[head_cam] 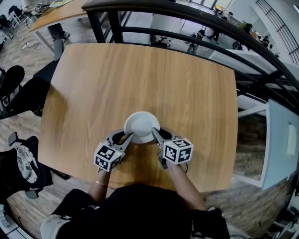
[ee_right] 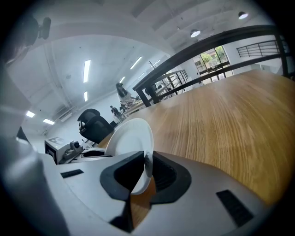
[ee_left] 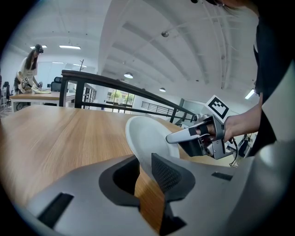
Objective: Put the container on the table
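While the person leans over the wooden tabletop [head_cam: 140, 79], a white round container [head_cam: 141, 126] sits between the two tools, above the near middle part of the wood. The left hand-held gripper [head_cam: 129, 137] reaches in from the container's left side, and its own view shows its jaws closed on the thin white rim, which runs down between the dark ribbed pads. The right hand-held gripper [head_cam: 155, 134] comes in from the opposite side. Its view likewise shows the rim pinched between nearly closed jaws, with the container standing on edge in that picture. Both tools point forward and slightly down, their marker cubes towards the person. Whether the container's base already touches the tabletop cannot be told. A black railing [head_cam: 187, 14] runs past the far edge of the tabletop, and a black office chair [ee_right: 94, 122] stands well off to one side.
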Demonstrator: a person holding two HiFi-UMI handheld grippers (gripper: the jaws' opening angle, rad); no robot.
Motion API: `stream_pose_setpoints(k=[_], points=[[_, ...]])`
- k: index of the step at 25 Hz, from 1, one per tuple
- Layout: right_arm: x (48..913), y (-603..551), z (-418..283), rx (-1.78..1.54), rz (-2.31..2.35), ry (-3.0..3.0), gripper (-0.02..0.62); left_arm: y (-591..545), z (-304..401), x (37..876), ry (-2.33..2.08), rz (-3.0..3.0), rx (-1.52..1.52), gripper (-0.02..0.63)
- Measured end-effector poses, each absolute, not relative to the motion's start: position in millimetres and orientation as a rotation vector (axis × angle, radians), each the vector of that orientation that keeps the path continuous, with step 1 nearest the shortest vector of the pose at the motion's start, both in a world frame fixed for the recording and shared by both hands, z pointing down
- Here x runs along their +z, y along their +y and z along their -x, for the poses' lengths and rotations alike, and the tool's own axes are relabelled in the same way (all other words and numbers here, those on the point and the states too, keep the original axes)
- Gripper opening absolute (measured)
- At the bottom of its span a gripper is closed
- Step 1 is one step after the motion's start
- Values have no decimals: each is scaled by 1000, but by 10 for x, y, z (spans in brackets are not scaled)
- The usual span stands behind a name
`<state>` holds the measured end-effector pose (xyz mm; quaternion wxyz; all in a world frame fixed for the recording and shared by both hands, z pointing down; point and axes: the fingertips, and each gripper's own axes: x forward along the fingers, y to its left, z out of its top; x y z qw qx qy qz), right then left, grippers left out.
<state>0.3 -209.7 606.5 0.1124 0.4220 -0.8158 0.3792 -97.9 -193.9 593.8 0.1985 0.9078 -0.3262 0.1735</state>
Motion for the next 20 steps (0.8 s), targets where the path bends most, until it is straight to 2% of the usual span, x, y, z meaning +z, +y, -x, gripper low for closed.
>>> stream_pose_setpoints(k=[20], points=[[6233,-2139,-49,1034,-1244,-2314,62,-1911,934,6084,-924,-2554,641,92]])
